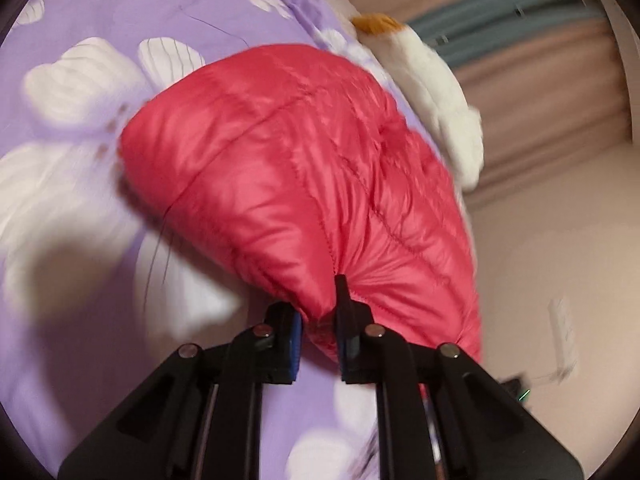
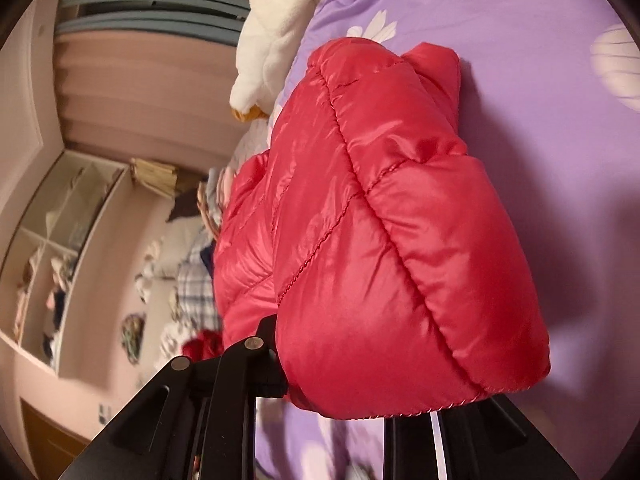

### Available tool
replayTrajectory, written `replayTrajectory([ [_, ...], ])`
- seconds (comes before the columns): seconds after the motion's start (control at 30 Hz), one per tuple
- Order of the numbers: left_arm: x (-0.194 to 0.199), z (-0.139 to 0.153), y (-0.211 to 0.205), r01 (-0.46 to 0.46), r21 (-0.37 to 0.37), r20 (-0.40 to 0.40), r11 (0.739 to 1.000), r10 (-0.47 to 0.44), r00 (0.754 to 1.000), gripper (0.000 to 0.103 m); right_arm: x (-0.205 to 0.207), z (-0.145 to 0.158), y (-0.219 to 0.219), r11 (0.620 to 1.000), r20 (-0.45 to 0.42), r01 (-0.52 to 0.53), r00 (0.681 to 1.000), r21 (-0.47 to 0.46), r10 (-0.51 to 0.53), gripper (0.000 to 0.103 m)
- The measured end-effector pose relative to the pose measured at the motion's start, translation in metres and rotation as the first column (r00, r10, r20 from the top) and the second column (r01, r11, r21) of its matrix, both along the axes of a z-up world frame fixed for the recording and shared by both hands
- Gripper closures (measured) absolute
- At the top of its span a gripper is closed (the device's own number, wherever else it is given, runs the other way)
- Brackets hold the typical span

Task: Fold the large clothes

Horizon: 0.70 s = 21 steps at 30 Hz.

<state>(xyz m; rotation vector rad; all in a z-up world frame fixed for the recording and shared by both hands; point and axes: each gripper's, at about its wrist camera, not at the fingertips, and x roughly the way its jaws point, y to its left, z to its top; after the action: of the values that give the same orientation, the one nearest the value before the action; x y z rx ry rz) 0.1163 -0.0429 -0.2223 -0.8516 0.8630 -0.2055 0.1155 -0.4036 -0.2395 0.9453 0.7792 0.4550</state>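
A red quilted puffer jacket lies bunched on a purple bed sheet with white flowers. In the left wrist view my left gripper is shut on a gathered edge of the jacket, and the cloth fans out from between the two black fingers. In the right wrist view the same jacket hangs as a thick fold over my right gripper, which pinches it. Only that gripper's left finger shows; the jacket hides the other. The sheet lies beyond.
A white plush toy lies along the bed's edge, also seen in the right wrist view. Pink curtains hang behind. Past the bed stand open shelves and a pile of clothes.
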Motion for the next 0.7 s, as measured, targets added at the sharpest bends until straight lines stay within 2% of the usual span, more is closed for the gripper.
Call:
replayTrajectory([
  [0.1,-0.016,0.002,-0.016,0.025,0.097,0.032,0.995,-0.028,0.999,0.089,-0.013,0.009,0.006,0.993,0.014,0.01,1.0,-0.122,-0.009,0.081],
  [0.23,-0.017,-0.004,-0.015,-0.002,0.146,0.055,0.989,-0.006,0.998,0.083,-0.017,0.004,0.011,0.986,0.024,0.031,0.999,-0.163,-0.028,0.078],
  [0.3,-0.015,-0.004,-0.014,-0.01,0.179,0.067,0.984,-0.002,0.998,0.072,-0.014,0.004,0.013,0.985,0.026,0.04,0.999,-0.171,-0.036,0.076],
  [0.37,-0.014,-0.005,-0.012,-0.028,0.242,0.095,0.97,0.005,0.995,0.066,-0.017,0.002,0.01,0.989,0.016,0.047,0.999,-0.142,-0.045,0.076],
  [0.43,-0.01,-0.009,-0.01,-0.03,0.257,0.101,0.966,0.005,0.995,0.06,-0.016,0.0,0.01,0.989,0.011,0.051,0.999,-0.138,-0.05,0.076],
  [0.5,-0.013,-0.012,-0.004,-0.047,0.267,0.104,0.962,0.02,0.994,0.048,-0.02,0.0,0.011,0.985,0.019,0.056,0.998,-0.162,-0.054,0.075],
  [0.57,-0.014,-0.01,0.003,-0.087,0.314,0.108,0.945,0.055,0.993,0.04,-0.029,-0.001,0.006,0.976,0.032,0.062,0.998,-0.211,-0.057,0.072],
  [0.63,-0.014,-0.009,0.013,-0.096,0.29,0.112,0.952,0.066,0.991,0.04,-0.03,0.0,0.009,0.968,0.045,0.072,0.997,-0.239,-0.063,0.072],
  [0.7,-0.01,-0.014,0.027,-0.088,0.2,0.077,0.976,0.074,0.994,0.039,-0.032,-0.002,0.008,0.966,0.046,0.074,0.997,-0.249,-0.064,0.072],
])
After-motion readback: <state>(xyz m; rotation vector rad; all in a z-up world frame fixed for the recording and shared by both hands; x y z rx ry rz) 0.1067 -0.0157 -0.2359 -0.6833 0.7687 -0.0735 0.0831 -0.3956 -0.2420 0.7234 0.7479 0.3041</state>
